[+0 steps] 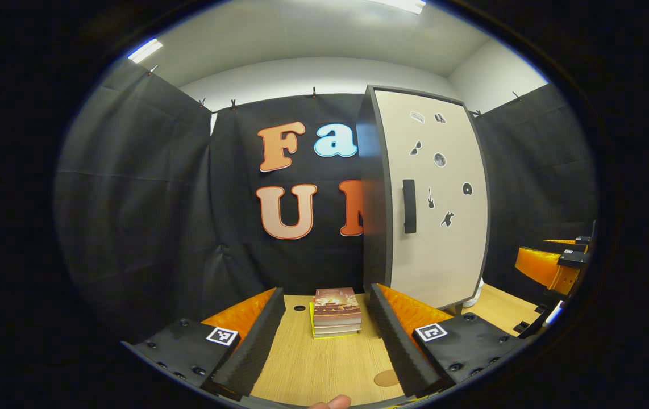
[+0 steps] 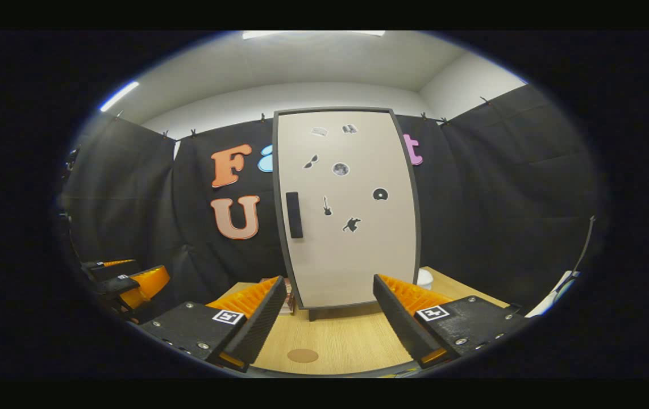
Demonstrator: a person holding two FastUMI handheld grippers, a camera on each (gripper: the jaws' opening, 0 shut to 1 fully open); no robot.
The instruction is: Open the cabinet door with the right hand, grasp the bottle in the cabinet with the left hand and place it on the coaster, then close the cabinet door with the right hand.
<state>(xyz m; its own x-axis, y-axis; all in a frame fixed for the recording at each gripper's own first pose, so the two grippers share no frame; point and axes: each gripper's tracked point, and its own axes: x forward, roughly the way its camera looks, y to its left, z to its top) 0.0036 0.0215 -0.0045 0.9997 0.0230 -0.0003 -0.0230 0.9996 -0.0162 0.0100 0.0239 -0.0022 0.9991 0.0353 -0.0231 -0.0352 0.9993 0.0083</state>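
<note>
A tall cabinet stands on the wooden table with its pale door (image 2: pixel 347 216) closed. The door carries a dark vertical handle (image 2: pixel 294 215) on its left side and several small stickers. In the left gripper view the cabinet door (image 1: pixel 438 210) stands to the right, its handle (image 1: pixel 410 206) facing me. A round brown coaster (image 2: pixel 303 355) lies on the table near my right gripper (image 2: pixel 330 309), which is open and empty, some way in front of the door. The coaster (image 1: pixel 386 378) also lies by my left gripper (image 1: pixel 327 324), open and empty. The bottle is hidden.
A stack of books (image 1: pixel 336 319) lies on the table (image 1: pixel 313 369) left of the cabinet, straight ahead of the left gripper. The other gripper (image 1: pixel 557 267) shows at the far right of the left gripper view. A white object (image 2: pixel 424 278) sits beside the cabinet's right foot.
</note>
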